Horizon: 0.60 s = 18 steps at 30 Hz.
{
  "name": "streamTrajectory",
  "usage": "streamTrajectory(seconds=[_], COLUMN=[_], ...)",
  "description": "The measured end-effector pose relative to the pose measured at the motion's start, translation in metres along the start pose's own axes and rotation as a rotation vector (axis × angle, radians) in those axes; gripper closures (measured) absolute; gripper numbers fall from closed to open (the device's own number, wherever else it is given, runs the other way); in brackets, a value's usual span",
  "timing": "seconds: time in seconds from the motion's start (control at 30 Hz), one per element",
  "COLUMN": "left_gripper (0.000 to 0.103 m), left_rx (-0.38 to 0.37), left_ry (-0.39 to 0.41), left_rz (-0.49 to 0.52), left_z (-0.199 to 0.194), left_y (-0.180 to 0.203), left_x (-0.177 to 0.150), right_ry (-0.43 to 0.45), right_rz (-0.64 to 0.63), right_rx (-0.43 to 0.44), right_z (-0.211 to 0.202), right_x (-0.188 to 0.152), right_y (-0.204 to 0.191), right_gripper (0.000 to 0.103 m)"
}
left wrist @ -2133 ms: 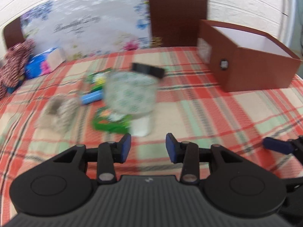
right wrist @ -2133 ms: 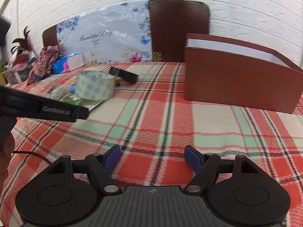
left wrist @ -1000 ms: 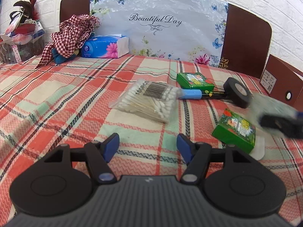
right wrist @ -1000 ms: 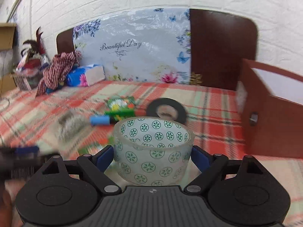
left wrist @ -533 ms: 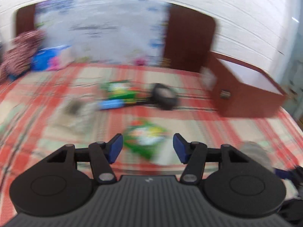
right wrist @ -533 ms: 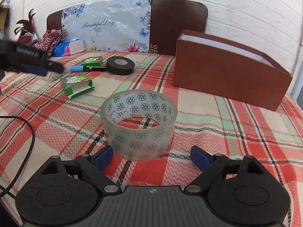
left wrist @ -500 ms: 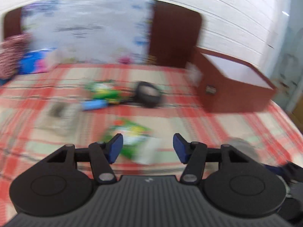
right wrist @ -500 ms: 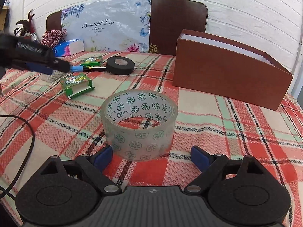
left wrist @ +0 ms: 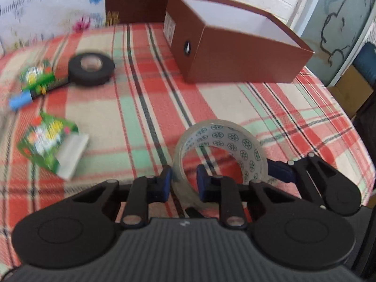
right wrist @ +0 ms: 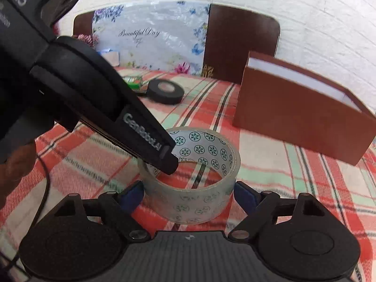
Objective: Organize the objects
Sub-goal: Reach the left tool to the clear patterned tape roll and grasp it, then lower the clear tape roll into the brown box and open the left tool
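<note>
— Left gripper (left wrist: 182, 183) first: how do its jaws stand?

— Nearly together, having just been closing, and pinched on the wall of the clear patterned tape roll (left wrist: 221, 150) — one blue pad outside the ring, the other inside it. In the right wrist view that same gripper comes down from the upper left, its tip dipped into the roll's hollow.

— And the right gripper (right wrist: 188, 195)?

— Its jaws have drawn in a little and now stand wide, one blue pad at each side of the roll. I cannot tell whether the pads press on it or stand just off it.

— Where does the roll sit?

— On the plaid tablecloth (left wrist: 145, 108), near the front, with bare cloth between it and the brown cardboard box (left wrist: 237, 56). The box stands open-topped, white inside, toward the far right; nothing lies across that stretch.

— What crowds the left side?

— A black tape roll (left wrist: 90, 69) lies flat near the back. Beside it are a green packet (left wrist: 37, 75) and a blue-capped pen (left wrist: 21, 99), both blurred. A second green packet (left wrist: 50, 145) lies nearer, well apart from the clear roll.

— Edges?

— The cloth's right edge falls away just beyond the right gripper; past it stands a pale panel with a line drawing (left wrist: 338, 23).

— And the room behind?

— White brick wall (right wrist: 317, 18), a dark headboard (right wrist: 237, 44) and a floral sheet reading "Beautiful Day" (right wrist: 150, 40).
</note>
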<state>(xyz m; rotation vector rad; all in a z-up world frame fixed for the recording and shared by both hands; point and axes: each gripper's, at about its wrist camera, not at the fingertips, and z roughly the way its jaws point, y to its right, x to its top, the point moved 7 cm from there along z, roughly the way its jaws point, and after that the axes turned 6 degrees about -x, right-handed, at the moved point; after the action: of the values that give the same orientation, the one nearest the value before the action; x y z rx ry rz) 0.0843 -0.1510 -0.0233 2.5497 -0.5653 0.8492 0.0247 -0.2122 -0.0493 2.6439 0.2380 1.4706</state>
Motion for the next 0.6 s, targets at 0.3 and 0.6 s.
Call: streamTrajectory(seconds=[0.3, 0.6], left_gripper=[0.079, 0.079], left_rx=[-0.052, -0.108], left_ry=[0.247, 0.272], left_rz=[0.187, 0.241], left_z=[-0.022, 0.049], left_y=[0.077, 0.149], left_x=[0.128, 0.211], right_ry=[0.304, 0.308], right_rz=[0.079, 0.128], right_rx=[-0.245, -0.374], right_z=[-0.009, 0.037], right_x=[0.074, 0.099], right_y=[0.094, 0.207], right_gripper=[0.02, 0.02])
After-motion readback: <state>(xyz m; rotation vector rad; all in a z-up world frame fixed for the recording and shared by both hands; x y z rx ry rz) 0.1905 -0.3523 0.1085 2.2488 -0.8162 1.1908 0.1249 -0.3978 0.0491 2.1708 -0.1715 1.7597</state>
